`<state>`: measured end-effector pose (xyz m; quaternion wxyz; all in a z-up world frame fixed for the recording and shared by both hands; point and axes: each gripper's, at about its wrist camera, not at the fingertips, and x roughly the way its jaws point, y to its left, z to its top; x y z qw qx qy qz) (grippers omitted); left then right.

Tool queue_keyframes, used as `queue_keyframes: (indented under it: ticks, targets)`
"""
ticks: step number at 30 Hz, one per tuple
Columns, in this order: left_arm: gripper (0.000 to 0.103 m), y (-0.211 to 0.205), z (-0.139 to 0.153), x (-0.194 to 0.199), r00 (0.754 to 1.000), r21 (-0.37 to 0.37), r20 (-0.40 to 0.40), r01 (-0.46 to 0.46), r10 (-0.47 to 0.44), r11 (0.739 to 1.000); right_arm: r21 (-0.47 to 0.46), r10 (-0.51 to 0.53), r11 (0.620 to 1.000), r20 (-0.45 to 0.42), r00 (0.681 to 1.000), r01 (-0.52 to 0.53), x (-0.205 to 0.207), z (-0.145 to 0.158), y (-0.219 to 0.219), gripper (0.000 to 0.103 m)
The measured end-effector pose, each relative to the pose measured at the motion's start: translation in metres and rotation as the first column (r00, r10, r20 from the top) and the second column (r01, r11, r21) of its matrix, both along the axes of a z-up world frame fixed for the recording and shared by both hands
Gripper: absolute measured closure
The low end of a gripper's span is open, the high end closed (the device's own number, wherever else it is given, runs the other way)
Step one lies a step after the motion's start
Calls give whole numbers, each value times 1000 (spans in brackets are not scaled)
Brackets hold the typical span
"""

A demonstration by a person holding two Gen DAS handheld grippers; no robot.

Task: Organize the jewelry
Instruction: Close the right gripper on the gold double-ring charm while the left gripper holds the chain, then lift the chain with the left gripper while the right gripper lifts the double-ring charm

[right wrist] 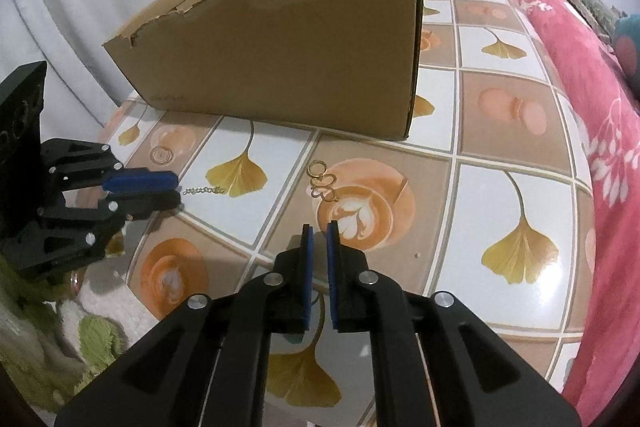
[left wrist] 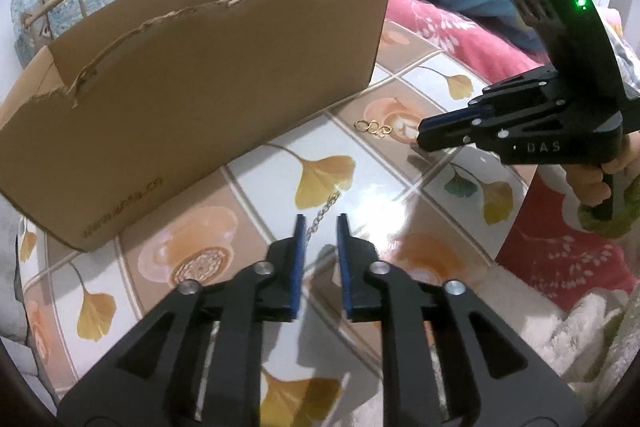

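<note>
Between the parted left tongs, seemingly untouched, lies the silver chain.

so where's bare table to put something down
Free: the tablecloth right of the box, up to the red blanket, and the near patch right of the right gripper. Crowded: the strip before the box, with the gold rings, chain and left gripper.
</note>
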<state>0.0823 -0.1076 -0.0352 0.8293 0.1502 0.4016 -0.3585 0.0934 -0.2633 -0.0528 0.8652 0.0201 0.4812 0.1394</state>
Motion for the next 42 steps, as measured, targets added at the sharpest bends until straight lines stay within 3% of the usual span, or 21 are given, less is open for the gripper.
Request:
queue_keyframes:
  ticks: [3,14,23,25,30,39,42]
  targets:
    - [86,-8,0,2,1000,8,15,14,-14,1000,1,-7,1000,13,1000,7,0,2,-1,77]
    - [86,-25,-1,8,998,5,41,36,-36,999,-40,12,999,51,999,-10,17,-2,7,77]
    - [86,-30,-7,11,999,22,37,37,-38,999,-127,56,991,72,996,-47,26,-6,20,77]
    - [86,-31,-9,11,999,24,35,36,-37,999,-126,69,990,67,995,-60,26,-5,22,87]
    - [86,-34,-10,13,999,26,39,34,-35,999,-118,62,991,53,997,-55,22,-5,21,97]
    - [86,-36,-12,10,998,30,53,28,-29,999,-101,27,995,33,999,-23,7,-6,9,98]
    - [86,-36,-12,9,998,38,60,23,-25,999,-52,8,999,39,999,-6,9,-4,7,97]
